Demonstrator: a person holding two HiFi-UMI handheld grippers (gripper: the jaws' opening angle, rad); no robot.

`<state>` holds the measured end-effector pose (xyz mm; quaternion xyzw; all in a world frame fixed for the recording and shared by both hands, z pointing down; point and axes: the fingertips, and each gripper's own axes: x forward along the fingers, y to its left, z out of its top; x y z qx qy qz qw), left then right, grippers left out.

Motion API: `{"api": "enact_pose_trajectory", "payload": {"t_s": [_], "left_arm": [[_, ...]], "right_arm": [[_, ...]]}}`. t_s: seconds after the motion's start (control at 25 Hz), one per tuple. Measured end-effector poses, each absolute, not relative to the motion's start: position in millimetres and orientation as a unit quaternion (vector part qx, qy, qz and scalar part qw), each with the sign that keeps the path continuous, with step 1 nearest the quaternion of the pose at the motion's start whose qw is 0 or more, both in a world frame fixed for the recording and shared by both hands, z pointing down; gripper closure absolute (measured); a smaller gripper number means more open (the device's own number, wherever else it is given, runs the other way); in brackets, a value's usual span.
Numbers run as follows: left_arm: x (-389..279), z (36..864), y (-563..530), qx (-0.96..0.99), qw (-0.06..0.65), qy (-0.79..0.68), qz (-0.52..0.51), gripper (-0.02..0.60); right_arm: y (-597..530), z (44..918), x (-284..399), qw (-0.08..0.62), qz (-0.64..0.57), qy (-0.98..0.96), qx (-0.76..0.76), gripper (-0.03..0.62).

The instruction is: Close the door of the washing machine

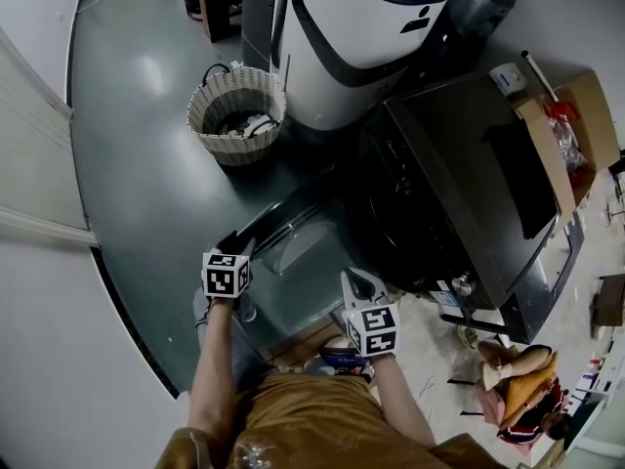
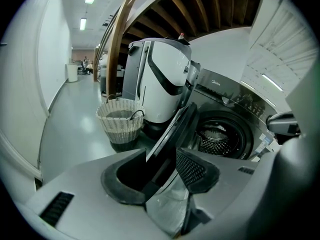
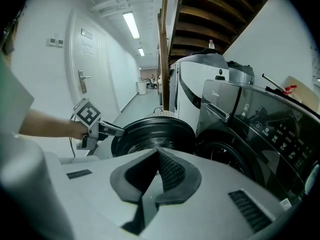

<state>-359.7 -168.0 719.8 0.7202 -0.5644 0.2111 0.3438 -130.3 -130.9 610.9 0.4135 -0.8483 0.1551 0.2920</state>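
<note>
The dark washing machine stands at the right with its round door swung wide out over the grey floor toward me. My left gripper is at the door's outer rim. In the left gripper view the door's edge runs between the two jaws of that gripper, and both pads press on it. The open drum shows behind. My right gripper hovers near the machine's front, shut with nothing in it. The door lies just ahead of it.
A wicker basket sits on the floor beyond the door. A large white and black appliance stands next to the washer. An open cardboard box lies at the right, and a white wall runs along the left.
</note>
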Motion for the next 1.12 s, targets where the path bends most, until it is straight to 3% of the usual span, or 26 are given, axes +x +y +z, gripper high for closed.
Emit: {"api": "enact_pose_trajectory", "payload": {"t_s": [1.12], "left_arm": [[-312.7,719.2,-134.3,0.695,0.371,-0.568,0.237,0.387]], "right_arm": [[-116.7,577.4,-60.4,0.266,0.138,-0.854,0.425,0.582]]}}
